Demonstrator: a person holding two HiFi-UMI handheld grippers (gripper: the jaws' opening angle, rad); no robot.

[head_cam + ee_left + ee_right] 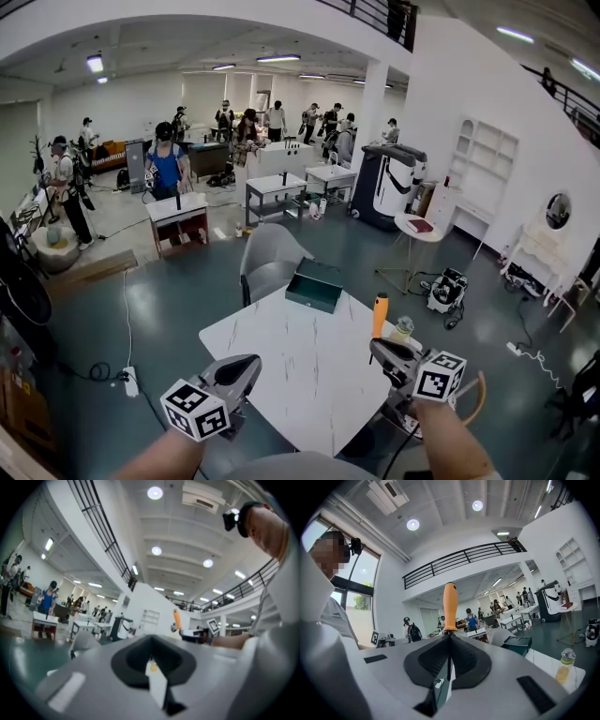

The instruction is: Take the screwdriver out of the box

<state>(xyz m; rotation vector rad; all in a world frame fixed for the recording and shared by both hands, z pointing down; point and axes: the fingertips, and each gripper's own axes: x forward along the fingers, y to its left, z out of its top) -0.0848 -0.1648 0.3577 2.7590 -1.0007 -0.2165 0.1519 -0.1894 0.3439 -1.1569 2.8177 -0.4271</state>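
My right gripper (pixel 386 354) is shut on the thin metal shaft of the orange-handled screwdriver (pixel 380 314). It holds the tool upright above the right edge of the white marble table (pixel 300 375). In the right gripper view the orange handle (pixel 450 605) rises straight out of the closed jaws of the right gripper (pixel 449 641). The dark green box (pixel 315 286) lies open at the table's far edge, apart from the tool. My left gripper (pixel 246 367) hovers at the table's near left corner, shut, nothing in it (pixel 151 656).
A small bottle (pixel 403 328) with yellow liquid stands at the table's right edge next to the screwdriver. A grey chair (pixel 270 258) stands behind the table. Farther back are several people, work tables and a round side table (pixel 417 228).
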